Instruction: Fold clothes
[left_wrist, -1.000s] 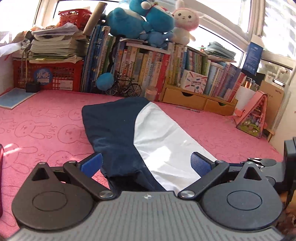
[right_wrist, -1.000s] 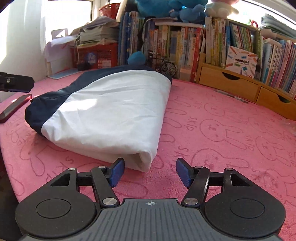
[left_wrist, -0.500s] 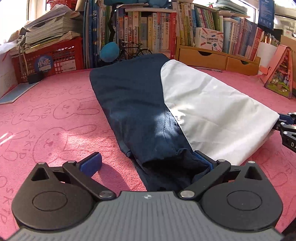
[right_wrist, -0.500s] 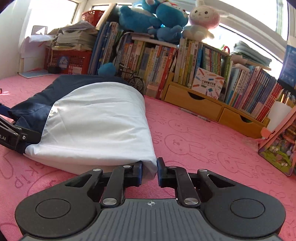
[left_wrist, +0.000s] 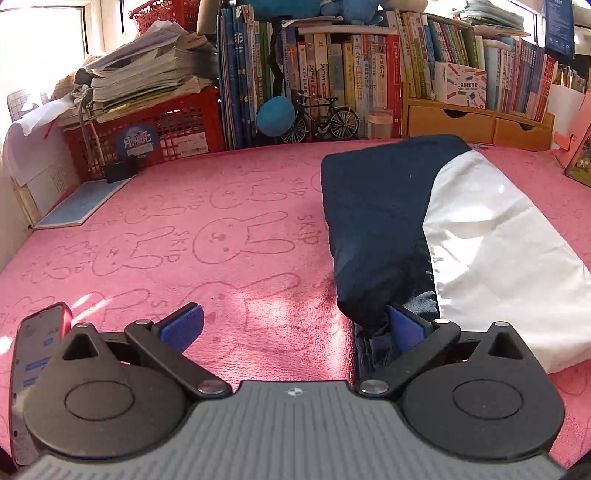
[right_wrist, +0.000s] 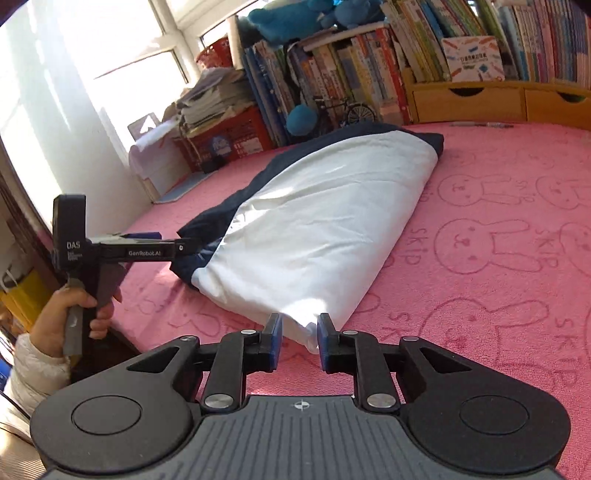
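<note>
A folded navy and white garment lies on the pink rabbit-print cover. My left gripper is wide open. Its right pad presses against the navy near end of the garment, while its left pad hovers over bare cover. In the right wrist view the garment stretches away from me, and my right gripper is shut on its white near corner. The left gripper shows there from the side at the navy end, held by a person's hand.
A red phone lies at the near left table edge. A red basket with stacked papers, rows of books, a toy bicycle, wooden drawers and a blue pad line the back and left.
My right gripper closed on the white corner and keeps holding it. My left gripper, still open, has shifted left, so the garment now sits at its right pad only.
</note>
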